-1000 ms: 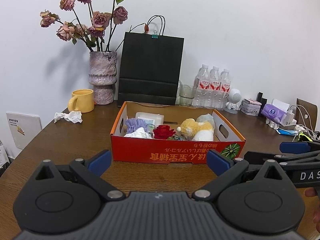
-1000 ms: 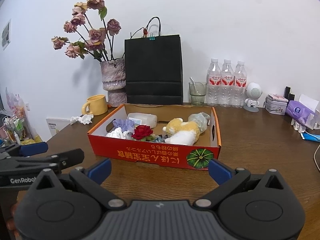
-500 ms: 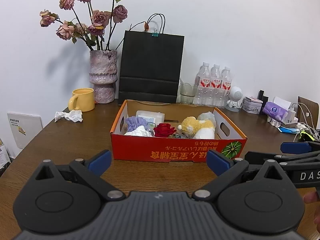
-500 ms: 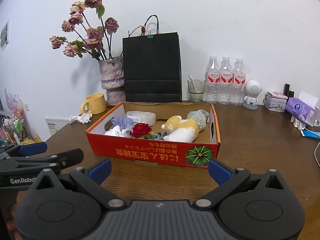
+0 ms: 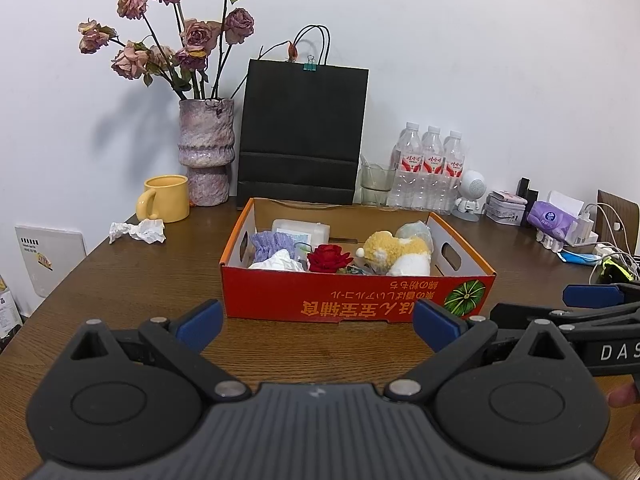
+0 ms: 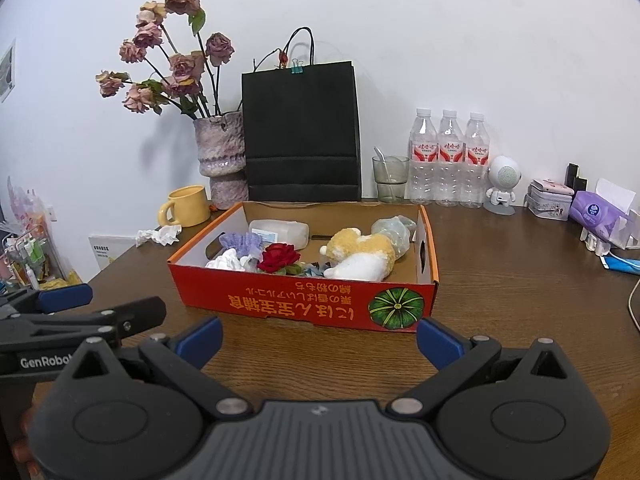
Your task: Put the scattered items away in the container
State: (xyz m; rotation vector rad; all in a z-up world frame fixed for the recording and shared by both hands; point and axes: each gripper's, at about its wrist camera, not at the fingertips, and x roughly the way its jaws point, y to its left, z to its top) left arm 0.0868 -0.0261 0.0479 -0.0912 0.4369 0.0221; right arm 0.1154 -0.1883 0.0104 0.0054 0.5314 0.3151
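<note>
Facing a rectangular red cardboard box holding fuzzy plush toy, left gripper wide, right gripper wide

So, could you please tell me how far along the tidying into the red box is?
Mostly done: the red box already holds a red rose, a plush toy, a purple cloth and a plastic container. Nothing is in hand; the left gripper and right gripper are open and empty. Possibly left: the crumpled tissue beside the yellow mug.
</note>
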